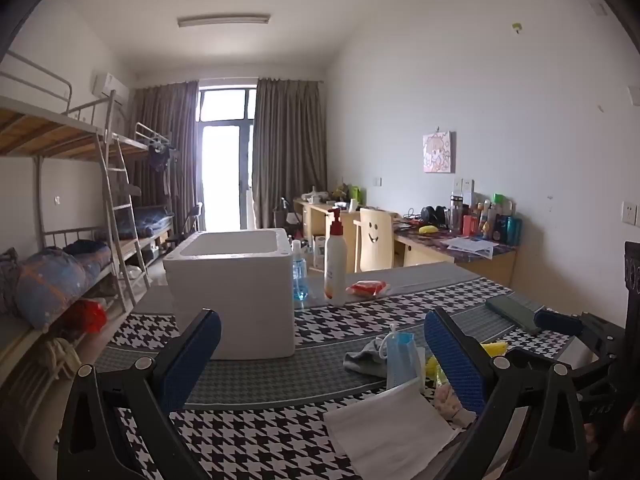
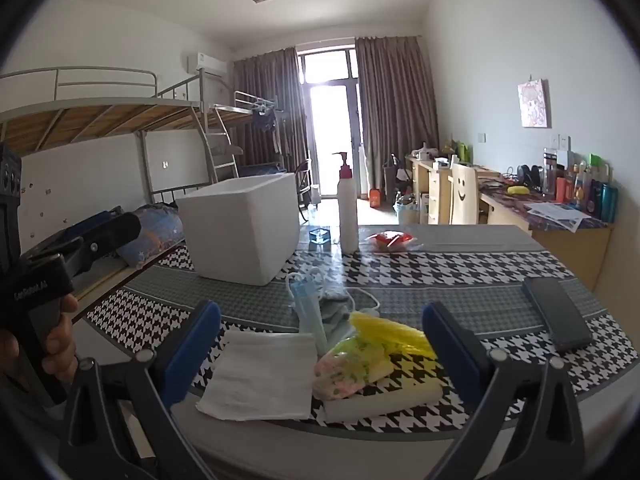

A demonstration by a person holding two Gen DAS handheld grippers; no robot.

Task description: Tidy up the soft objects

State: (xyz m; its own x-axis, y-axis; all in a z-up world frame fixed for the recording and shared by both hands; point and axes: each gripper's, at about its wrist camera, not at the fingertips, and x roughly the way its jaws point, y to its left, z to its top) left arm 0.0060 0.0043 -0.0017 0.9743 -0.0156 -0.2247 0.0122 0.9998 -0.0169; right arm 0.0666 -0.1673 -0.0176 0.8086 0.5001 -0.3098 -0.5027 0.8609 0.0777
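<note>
Faint white lettering on the black tool handle (image 2: pixel 30 286), left edge of the right wrist view — too blurred to read. A smiley face — chair back (image 2: pixel 462 190), right of centre.

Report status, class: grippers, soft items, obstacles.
Left gripper and right gripper open, empty. Soft pile untouched before foam box. Nothing blocking.
</note>
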